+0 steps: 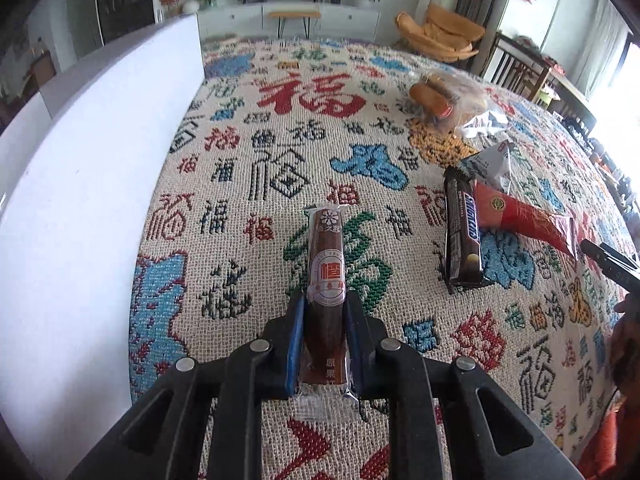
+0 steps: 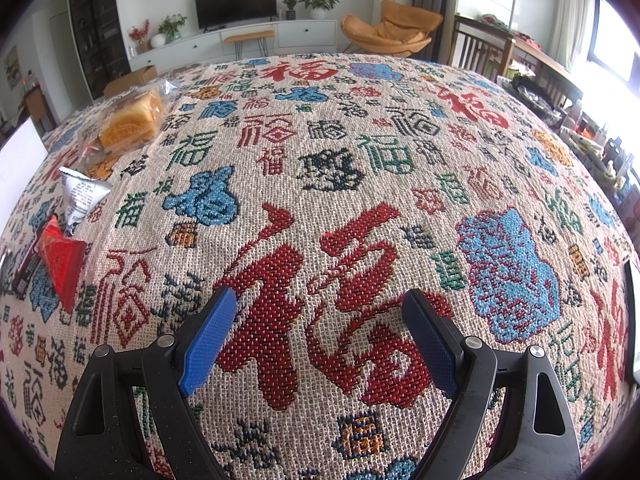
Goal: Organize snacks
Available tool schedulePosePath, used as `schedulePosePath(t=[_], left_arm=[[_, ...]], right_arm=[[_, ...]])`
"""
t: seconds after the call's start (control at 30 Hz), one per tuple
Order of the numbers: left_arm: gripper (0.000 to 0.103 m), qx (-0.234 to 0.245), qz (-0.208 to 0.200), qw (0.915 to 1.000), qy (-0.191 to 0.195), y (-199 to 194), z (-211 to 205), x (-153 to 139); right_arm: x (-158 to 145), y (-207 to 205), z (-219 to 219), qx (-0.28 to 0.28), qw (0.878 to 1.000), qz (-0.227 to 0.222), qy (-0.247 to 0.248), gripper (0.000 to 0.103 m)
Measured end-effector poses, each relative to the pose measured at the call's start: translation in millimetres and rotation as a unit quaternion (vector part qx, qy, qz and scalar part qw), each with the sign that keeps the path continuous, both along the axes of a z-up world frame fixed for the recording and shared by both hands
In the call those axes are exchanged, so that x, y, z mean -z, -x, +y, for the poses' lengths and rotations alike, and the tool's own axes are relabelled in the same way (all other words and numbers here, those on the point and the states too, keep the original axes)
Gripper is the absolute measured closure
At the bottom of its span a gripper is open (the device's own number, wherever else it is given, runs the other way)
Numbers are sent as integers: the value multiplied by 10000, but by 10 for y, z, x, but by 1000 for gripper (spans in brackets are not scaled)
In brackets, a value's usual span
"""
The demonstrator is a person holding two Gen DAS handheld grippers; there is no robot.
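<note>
My left gripper is shut on a brown stick-shaped snack in a clear wrapper; its blue pads press on both sides and the far end sticks out over the patterned tablecloth. To the right lie a Snickers bar, a red cone-shaped packet, a grey-white packet and a bagged bread. My right gripper stands open above the cloth with nothing between its fingers. In the right wrist view, the bread, grey-white packet and red packet sit at the left.
A white box wall rises along the left of the table. A black gripper tip and a hand show at the right edge of the left wrist view. Behind the table are a TV unit, an orange chair and wooden chairs.
</note>
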State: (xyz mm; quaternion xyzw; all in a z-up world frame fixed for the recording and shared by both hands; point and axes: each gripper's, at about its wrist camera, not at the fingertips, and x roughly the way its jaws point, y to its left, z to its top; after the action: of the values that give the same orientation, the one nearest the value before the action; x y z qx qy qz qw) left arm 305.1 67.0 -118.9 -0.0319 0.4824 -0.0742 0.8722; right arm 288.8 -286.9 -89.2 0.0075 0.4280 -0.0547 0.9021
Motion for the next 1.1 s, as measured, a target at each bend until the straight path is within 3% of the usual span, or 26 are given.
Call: schedulePosePath(t=[0.03,0.1,0.13,0.2,0.3,0.4,0.9,1.1], left_arm=[[73,-28,-121,9999,31,10,-10,1],[33,-8,-281,9996,98,-14,-56,19],[24,-13,-309,9995,3,-38,-91,41],[12,-23,-427,9979,-485,-70,-202,108],[4,-121,-358,9981,-494,-118,-180,126],[0,-54,-305,9986,-431,-153,-167,147],[0,-44,-314,9985,-436,-160,-151,163],[0,-45,-312,9985,-441,-156,-153,161]], right_arm=[[0,0,1,0,10000,0,-1,16],[0,0,0,0,10000,0,-1,16],[0,0,-2,0,10000,0,-2,16],[0,-1,0,0,10000,1,-3,16],[-1,-1,-1,1,10000,1,-3,16],[1,-1,-9,1,10000,-1,-9,16],[7,-2,-45,-28,10000,6,-88,14],[10,-187,-19,-149,9998,67,-100,7]])
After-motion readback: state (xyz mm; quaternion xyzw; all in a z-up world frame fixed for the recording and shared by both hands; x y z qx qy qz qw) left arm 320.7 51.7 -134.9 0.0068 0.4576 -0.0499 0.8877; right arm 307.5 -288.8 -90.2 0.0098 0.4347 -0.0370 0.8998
